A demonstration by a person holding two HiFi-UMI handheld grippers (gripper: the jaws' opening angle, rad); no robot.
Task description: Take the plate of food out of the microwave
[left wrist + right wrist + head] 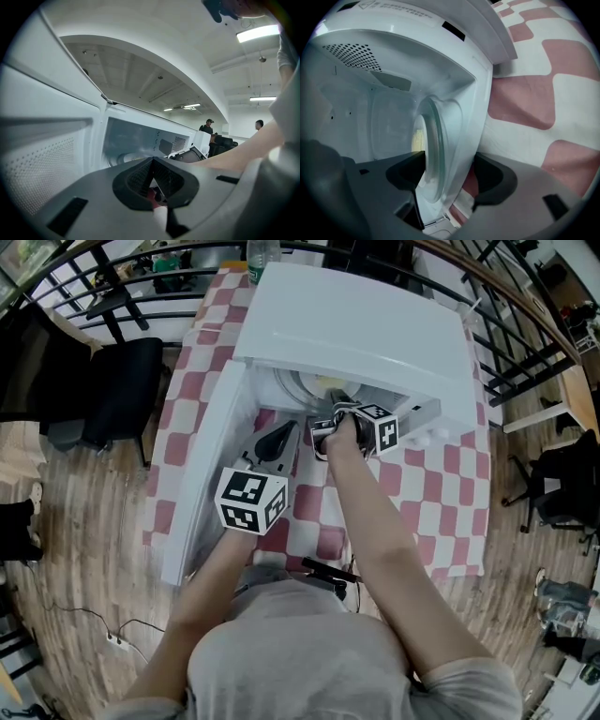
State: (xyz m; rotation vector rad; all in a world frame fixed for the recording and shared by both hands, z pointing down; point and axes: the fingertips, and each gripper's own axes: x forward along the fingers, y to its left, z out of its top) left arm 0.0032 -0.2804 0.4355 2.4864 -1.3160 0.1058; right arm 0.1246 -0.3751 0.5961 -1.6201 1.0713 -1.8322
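The white microwave (366, 324) stands on a red-and-white checked table (441, 493), its door (208, 474) swung open to the left. Inside, a pale plate (314, 385) (433, 150) holds yellow food (418, 138). My right gripper (337, 415) (450, 176) is at the cavity mouth, open, its jaws on either side of the plate's near rim without closing on it. My left gripper (281, 439) (152, 180) is shut and empty, held just above the table beside the open door (42, 154).
A bottle (262, 254) stands behind the microwave. A black chair (122, 395) sits left of the table and curved railings run behind. A small black object (328, 573) lies at the table's near edge. People (207, 125) stand far off.
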